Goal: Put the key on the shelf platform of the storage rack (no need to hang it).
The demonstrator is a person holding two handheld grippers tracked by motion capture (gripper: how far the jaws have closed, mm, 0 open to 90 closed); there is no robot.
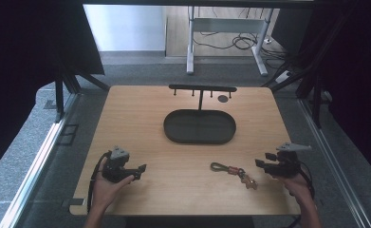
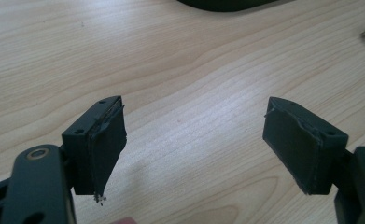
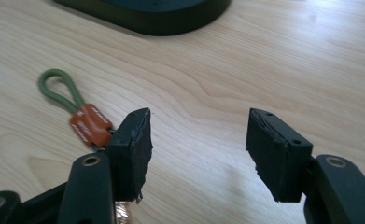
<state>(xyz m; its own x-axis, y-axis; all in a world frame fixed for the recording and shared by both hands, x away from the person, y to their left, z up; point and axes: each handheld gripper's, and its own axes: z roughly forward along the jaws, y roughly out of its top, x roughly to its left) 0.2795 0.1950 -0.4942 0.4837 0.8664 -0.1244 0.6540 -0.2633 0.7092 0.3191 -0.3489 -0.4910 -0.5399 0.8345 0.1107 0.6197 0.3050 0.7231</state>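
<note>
A: Item one, key strap [image 1: 232, 172]: green cord loop, orange tag, small metal charm at its end. Lies flat on the table [image 1: 140, 118], at about 5 o'clock from the black oval tray [image 1: 199, 127], just beside the right tool [image 1: 260, 162].

B: State of that tool?

A: Spread, nothing between the pads; in the right gripper view the orange tag [image 3: 89, 125] sits just behind its 9 o'clock finger [image 3: 134, 150], outside the gap. Risk, as I judge it: a close from here would meet only air or nudge the strap sideways.

B: Item two?

A: Left tool [image 1: 142, 167]: spread wide over bare wood, well apart from the strap (its pads [image 2: 106, 147] look frayed at the edges).

B: Further hazards?

A: The thin cord lies flush on the wood, so the pads could scrape the table and slide over it. The hanging rack [image 1: 202, 88] at 12 o'clock has small pegs; a loop gripped badly may miss them.
</note>
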